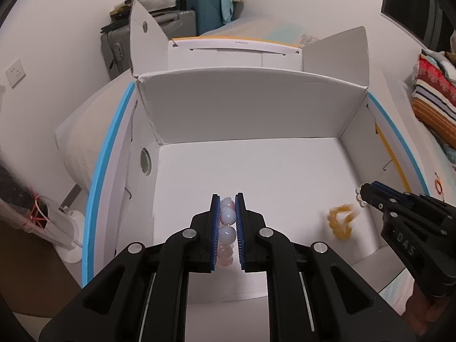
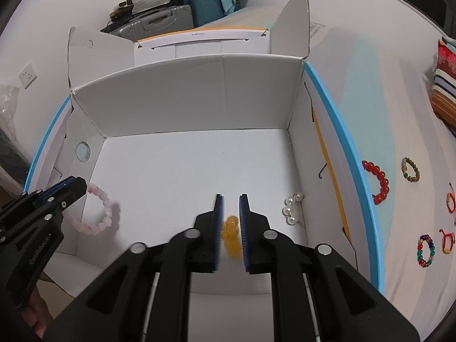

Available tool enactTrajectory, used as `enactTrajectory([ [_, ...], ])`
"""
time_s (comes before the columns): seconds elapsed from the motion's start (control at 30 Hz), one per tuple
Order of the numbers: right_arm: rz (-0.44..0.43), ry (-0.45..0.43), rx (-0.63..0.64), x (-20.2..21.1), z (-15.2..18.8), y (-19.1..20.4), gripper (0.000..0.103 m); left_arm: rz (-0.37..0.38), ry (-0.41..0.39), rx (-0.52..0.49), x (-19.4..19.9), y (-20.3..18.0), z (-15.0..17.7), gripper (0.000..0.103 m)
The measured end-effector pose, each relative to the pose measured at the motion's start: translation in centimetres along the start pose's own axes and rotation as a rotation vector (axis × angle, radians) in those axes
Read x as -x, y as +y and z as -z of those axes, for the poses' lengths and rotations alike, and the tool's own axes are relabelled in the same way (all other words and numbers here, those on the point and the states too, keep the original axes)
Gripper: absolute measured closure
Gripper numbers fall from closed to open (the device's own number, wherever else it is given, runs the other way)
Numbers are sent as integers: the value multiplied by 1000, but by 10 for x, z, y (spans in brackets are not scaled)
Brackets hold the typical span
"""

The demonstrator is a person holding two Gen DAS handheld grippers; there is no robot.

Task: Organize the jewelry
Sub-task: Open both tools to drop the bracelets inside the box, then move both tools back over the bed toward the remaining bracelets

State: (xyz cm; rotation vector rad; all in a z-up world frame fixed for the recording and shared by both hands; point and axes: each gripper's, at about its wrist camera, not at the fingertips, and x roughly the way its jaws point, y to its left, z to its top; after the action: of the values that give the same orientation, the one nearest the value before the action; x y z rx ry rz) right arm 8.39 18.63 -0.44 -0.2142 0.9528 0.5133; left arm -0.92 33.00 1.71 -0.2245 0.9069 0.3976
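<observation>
Inside the white box (image 2: 199,108), the left gripper (image 1: 227,196) clamps the pink bracelet (image 1: 227,228) at 6 o'clock. The right gripper (image 2: 230,196) stands narrowly parted; the blurred yellow bracelet (image 2: 230,235) shows between its pads, contact unclear. The pearl bracelet (image 2: 290,209) lies at 4 o'clock, partly hidden in the left view.

An open box (image 2: 199,99) sits on the bed (image 2: 384,114). Inside it, one bracelet (image 2: 99,216) hangs at the left, another (image 2: 230,236) is mid-floor, a third (image 2: 290,209) lies against the right wall. Four more bracelets (image 2: 379,182) lie on the bed right of the box (suitcases (image 2: 176,8) stand behind).
</observation>
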Motion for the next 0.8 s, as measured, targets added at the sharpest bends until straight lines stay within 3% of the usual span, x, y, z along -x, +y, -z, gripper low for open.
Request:
enactTrajectory([
  [0.07, -18, -21, -12, 8, 0, 0, 59, -11, 3, 5, 2, 1, 1, 90],
  [0.13, -29, -50, -25, 19, 0, -2, 50, -25, -2, 4, 6, 0, 0, 74],
  [0.17, -31, -64, -29, 25, -1, -2, 44, -32, -11, 10, 10, 0, 0, 62],
  [0.23, -31, -100, -37, 38, -2, -4, 32, -39, -42, 15, 20, -1, -1, 51],
  [0.3, -24, -145, -51, 53, -3, -11, 21, -52, -74, 14, 30, -3, -2, 32],
  [0.5, 50, -239, -79, 88, -3, -39, 8, -52, -148, -3, 56, -22, -5, 10],
  [0.8, 153, -284, -134, 125, 10, -105, 8, 43, -204, -78, 82, -87, -5, 6],
])
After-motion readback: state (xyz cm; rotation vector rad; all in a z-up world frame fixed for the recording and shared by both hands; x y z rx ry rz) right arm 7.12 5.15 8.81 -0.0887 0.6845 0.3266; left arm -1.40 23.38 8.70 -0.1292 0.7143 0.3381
